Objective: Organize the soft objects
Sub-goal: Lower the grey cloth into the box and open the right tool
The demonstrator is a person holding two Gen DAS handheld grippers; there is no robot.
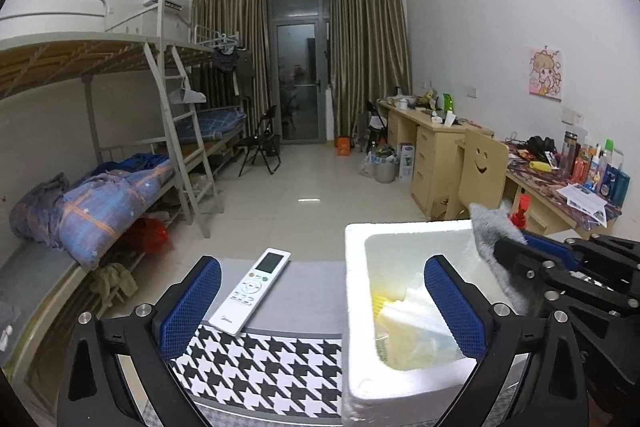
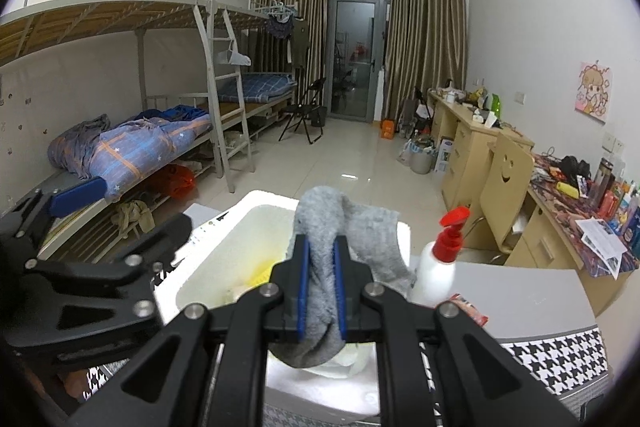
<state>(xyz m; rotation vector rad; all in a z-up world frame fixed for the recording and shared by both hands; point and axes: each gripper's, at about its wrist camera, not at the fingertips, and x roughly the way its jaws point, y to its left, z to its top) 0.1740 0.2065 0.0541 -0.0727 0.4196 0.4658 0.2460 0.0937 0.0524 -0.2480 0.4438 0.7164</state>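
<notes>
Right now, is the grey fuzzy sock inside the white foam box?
Not yet: the grey fuzzy sock hangs clamped in the right gripper above the white foam box.

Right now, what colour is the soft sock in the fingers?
Grey sock, fuzzy, clearest in the right wrist view.

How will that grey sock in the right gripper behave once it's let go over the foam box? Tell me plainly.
Probably floppy: the grey sock folds and droops over the right gripper. Likely light, since it bunches softly between the pads. It should drop limp into the white foam box rather than roll.
</notes>
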